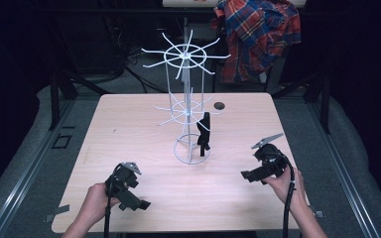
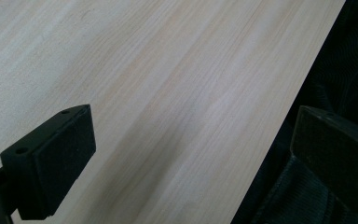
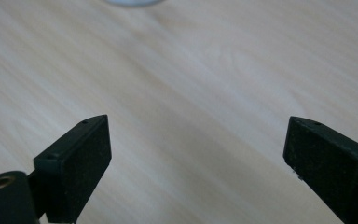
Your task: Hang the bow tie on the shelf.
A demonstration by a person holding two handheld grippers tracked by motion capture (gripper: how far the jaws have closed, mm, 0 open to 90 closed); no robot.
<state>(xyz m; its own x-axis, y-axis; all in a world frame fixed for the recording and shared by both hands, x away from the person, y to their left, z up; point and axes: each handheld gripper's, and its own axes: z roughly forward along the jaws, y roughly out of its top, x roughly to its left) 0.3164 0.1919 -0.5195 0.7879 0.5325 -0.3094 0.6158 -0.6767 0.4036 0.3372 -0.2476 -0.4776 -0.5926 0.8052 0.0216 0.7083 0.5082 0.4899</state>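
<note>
Black item (image 1: pixel 204 134): hangs on wire rack (image 1: pixel 187 106), table (image 1: pixel 129 129) centre. Left gripper (image 1: pixel 141 204) near front edge, right gripper (image 1: pixel 245 175) near right edge, jaws spread, empty. Risk: a careless reach tips the light rack.

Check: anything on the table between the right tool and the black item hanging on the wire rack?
Nothing visible. Bare table lies between the right tool and the black item, which hangs on the near right side of the wire rack. The tool's jaws are open and empty.
</note>
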